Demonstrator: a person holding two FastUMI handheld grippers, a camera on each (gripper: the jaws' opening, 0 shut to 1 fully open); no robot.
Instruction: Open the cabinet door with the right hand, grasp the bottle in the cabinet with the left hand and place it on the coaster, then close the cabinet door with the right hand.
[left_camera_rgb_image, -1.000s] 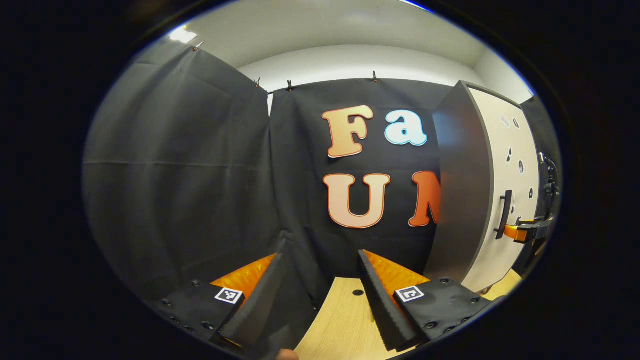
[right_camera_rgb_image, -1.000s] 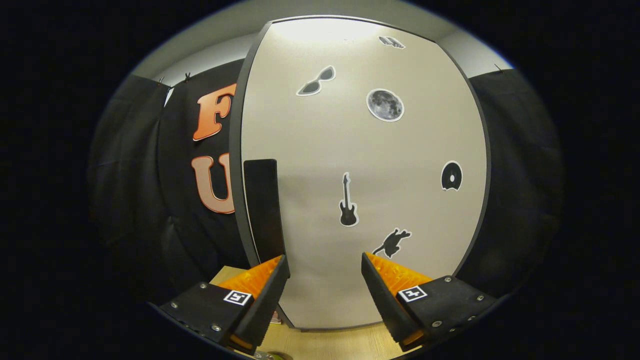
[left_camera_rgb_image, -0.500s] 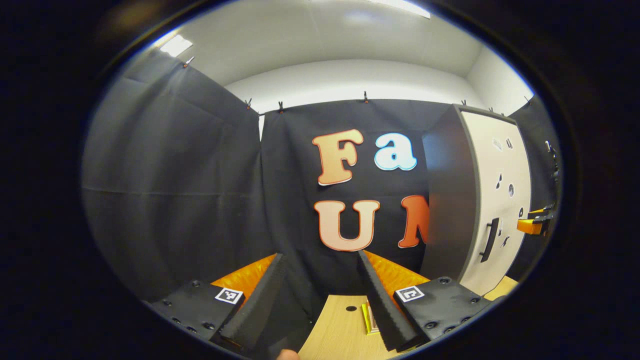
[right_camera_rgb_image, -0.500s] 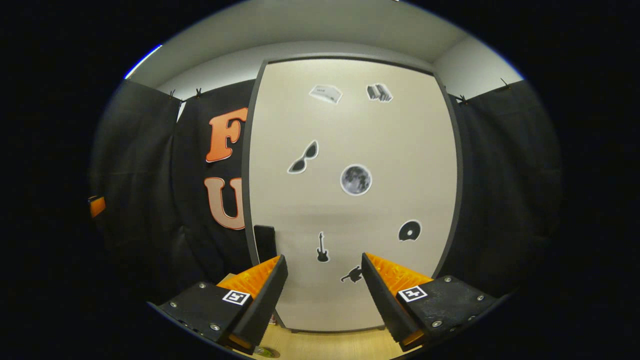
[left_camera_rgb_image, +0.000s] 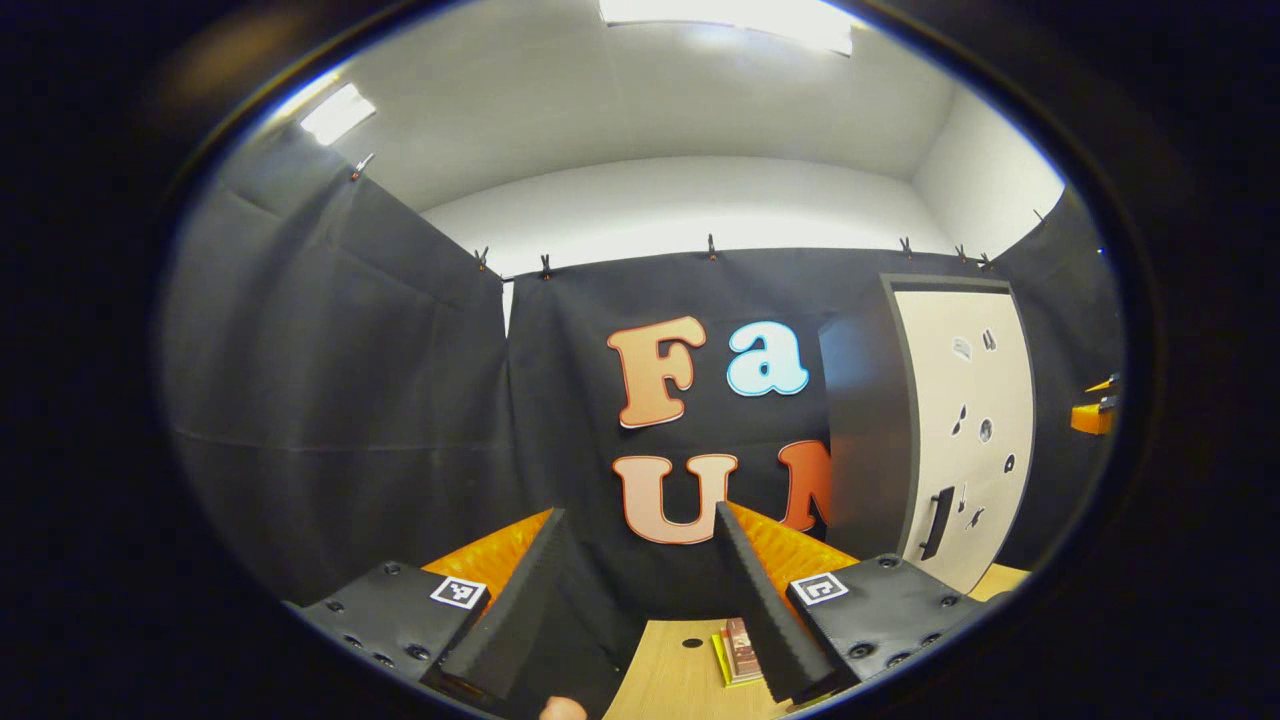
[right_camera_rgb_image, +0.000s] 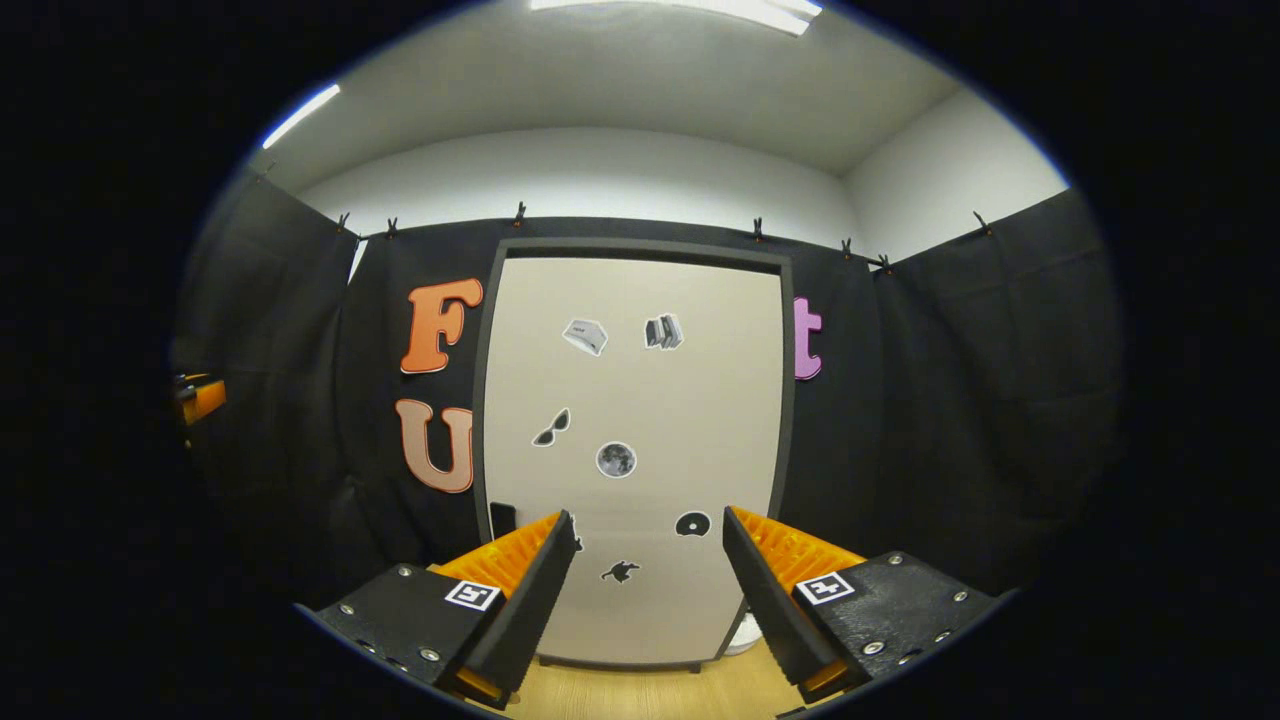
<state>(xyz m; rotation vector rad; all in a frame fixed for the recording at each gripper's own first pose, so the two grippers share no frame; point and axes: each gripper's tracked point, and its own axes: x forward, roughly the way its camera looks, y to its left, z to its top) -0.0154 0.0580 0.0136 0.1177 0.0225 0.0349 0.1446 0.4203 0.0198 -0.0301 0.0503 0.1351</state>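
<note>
The cabinet (right_camera_rgb_image: 640, 400) stands upright at the back of the wooden table (right_camera_rgb_image: 650, 692), its pale door covered in small stickers and shut, so its inside is hidden. A dark vertical handle (right_camera_rgb_image: 502, 520) sits low on the door's left edge. My right gripper (right_camera_rgb_image: 649, 515) faces the door from some way off, open and holding nothing. My left gripper (left_camera_rgb_image: 638, 510) is open and holding nothing too, pointing at the booth wall, with the cabinet (left_camera_rgb_image: 960, 430) and its handle (left_camera_rgb_image: 937, 522) off to its right. The right gripper (left_camera_rgb_image: 1095, 415) shows at the far right edge.
On the table (left_camera_rgb_image: 670, 685), a small flat yellow-green and reddish-brown stack (left_camera_rgb_image: 735, 650) lies partly behind the left gripper's right finger, near a round hole (left_camera_rgb_image: 692, 642). A white object (right_camera_rgb_image: 742, 645) peeks out at the cabinet's right foot. Black cloth walls enclose the booth.
Both grippers have drawn back from the cabinet, which now looks smaller and farther off. The right gripper has left the handle area. The door stays shut; both grippers stay open.
</note>
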